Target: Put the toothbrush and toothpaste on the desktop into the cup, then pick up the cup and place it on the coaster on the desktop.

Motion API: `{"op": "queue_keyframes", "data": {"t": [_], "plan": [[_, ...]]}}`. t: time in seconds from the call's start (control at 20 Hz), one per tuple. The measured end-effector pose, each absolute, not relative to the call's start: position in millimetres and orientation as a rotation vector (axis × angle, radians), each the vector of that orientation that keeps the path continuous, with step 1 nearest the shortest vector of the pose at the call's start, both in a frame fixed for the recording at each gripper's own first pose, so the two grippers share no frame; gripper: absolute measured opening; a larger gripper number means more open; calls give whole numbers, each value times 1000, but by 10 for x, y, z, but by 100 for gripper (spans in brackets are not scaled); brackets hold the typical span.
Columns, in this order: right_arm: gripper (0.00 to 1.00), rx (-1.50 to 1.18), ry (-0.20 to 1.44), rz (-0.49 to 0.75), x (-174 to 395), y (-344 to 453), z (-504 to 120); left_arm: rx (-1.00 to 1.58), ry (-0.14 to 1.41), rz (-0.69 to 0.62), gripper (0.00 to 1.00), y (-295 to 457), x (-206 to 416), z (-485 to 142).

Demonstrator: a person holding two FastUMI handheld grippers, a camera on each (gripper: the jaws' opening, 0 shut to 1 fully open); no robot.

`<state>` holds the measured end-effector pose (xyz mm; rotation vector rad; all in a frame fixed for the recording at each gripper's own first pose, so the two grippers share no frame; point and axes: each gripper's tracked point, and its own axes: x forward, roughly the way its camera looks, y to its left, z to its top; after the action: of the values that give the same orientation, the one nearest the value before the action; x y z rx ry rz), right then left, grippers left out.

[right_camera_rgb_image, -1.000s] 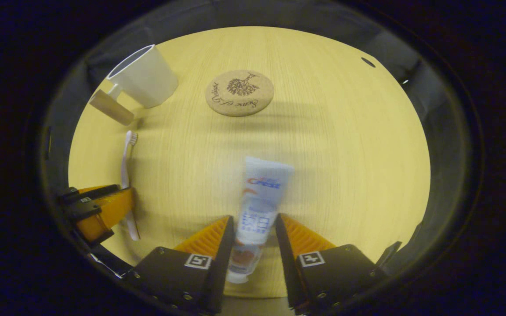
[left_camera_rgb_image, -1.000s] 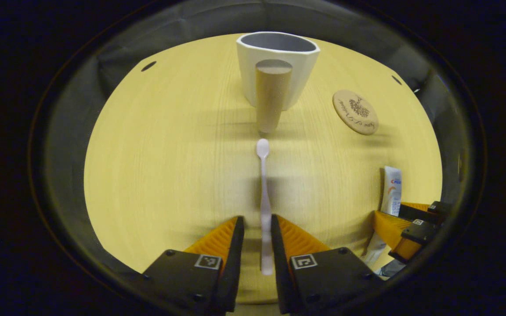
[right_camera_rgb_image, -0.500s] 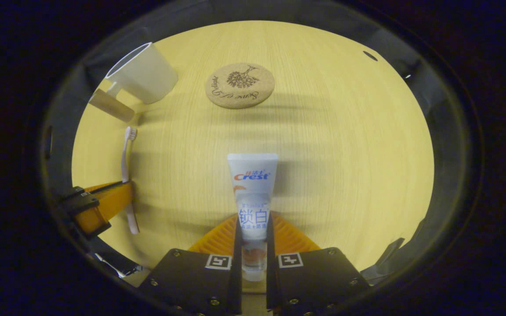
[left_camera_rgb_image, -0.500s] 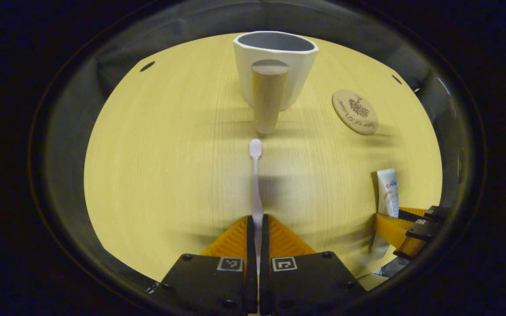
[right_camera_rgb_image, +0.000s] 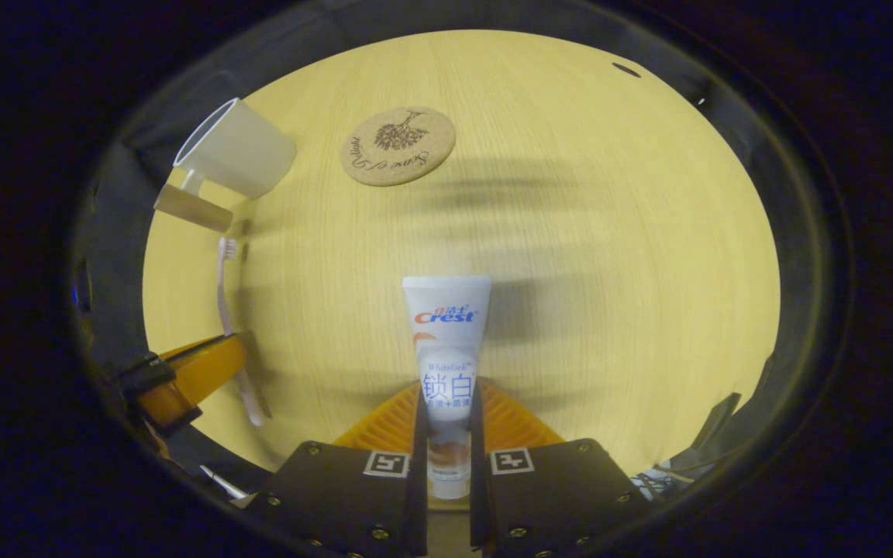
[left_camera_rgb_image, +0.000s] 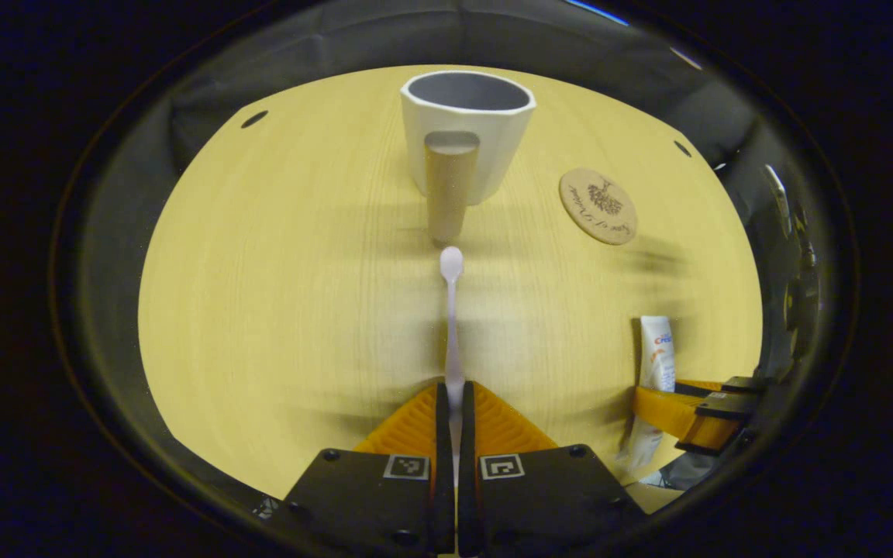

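1. So far, both grasps look made: the left gripper point(left_camera_rgb_image: 451, 399) pinches the toothbrush point(left_camera_rgb_image: 452, 310) by its handle, head pointing far toward the cup point(left_camera_rgb_image: 466, 128).
2. The right gripper point(right_camera_rgb_image: 447, 411) pinches the toothpaste point(right_camera_rgb_image: 446, 341) near its cap end.
3. The cup stands empty at the far side of the desk point(left_camera_rgb_image: 276, 294), handle facing near; the coaster point(left_camera_rgb_image: 598, 206) lies bare to its right.
4. Left to do, by my judgement: drop both items in, then move the cup onto the coaster.
5. The tube reads "Crest"; the coaster's script is too small to read.
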<state>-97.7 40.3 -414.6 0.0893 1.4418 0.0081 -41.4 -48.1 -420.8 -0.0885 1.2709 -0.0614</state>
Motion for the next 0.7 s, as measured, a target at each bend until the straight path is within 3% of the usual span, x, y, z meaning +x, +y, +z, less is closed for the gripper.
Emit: {"op": "queue_keyframes", "data": {"t": [0.4,0.7], "plan": [[23,119,1420,8,-1002,415,-4084,-138,1170,-179,10,-892,-233,-3605],[23,139,1414,3,-1003,421,-4056,-190,1063,-198,10,-925,214,-3065]]}}
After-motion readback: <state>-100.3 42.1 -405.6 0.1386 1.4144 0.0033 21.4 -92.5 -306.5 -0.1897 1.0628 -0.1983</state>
